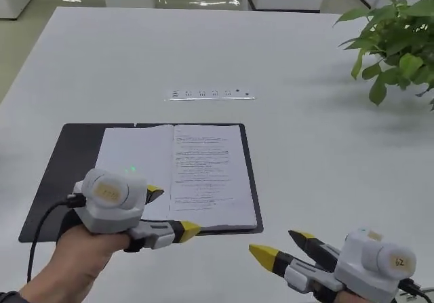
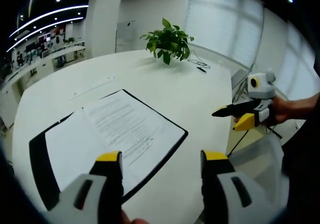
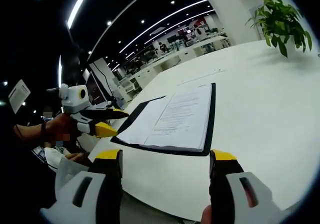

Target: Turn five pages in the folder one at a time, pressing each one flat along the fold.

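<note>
My left gripper [image 1: 172,211] has its jaws wide apart and holds nothing. It sits at the near edge of the open folder [image 1: 65,155]; in the left gripper view, one jaw is over the near corner of the printed page [image 1: 207,174] and the other over bare table [image 1: 312,147]. I cannot tell whether it touches the paper. My right gripper [image 1: 279,243] is likewise spread, empty, and over the table just off the folder's near right corner. The folder lies flat and open in front of me, a blank page [image 1: 133,155] on its left side. A socket strip [image 1: 210,94] lies beyond it, and a potted plant [image 1: 397,38] stands far right.
</note>
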### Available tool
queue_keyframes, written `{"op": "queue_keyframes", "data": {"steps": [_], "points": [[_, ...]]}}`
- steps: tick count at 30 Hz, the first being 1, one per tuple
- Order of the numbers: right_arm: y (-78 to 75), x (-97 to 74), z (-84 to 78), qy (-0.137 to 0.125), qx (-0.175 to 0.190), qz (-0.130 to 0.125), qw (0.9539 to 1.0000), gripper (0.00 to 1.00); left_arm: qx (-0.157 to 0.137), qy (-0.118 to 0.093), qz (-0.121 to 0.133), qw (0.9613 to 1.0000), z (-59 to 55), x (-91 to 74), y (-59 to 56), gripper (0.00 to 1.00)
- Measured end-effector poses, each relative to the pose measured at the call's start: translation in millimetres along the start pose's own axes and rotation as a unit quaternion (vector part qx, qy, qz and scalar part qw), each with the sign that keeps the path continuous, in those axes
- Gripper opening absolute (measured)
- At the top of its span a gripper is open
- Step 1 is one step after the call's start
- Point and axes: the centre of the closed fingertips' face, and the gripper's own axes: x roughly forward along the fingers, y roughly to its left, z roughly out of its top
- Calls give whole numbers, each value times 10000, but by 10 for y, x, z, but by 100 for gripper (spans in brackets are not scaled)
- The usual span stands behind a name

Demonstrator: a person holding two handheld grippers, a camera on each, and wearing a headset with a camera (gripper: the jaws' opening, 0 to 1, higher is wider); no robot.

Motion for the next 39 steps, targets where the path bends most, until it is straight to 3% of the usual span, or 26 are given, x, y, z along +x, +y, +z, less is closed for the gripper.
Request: {"op": "queue_keyframes", "data": {"steps": [3, 6, 16, 21, 28, 32, 39], "points": [[-20, 0, -5, 0, 27, -14, 10000, 69, 18, -12, -98, 9999, 25, 134, -48, 62], [-55, 0, -21, 6, 82, -21, 10000, 69, 27, 75, -166, 9998, -20, 301, -81, 60], [-95, -15, -31, 18, 153, -17, 9999, 68, -29, 101, -218, 9997, -28, 649, -162, 57], [-107, 2, -71, 80, 184, -7, 9998, 68, -84, 248, -134, 9996, -122, 815, -129, 55], [-144, -7, -45, 52, 247, -17, 9997, 67, -154, 202, -45, 9997, -136, 1054, -122, 53], [-166, -30, -22, 49, 241, -25, 9997, 66, -227, 286, -25, 9993, -200, 1180, -120, 52], [-230, -70, -5, 16, 318, -82, 9995, 66, -85, 379, 178, 9991, -293, 1327, -59, 51]]}}
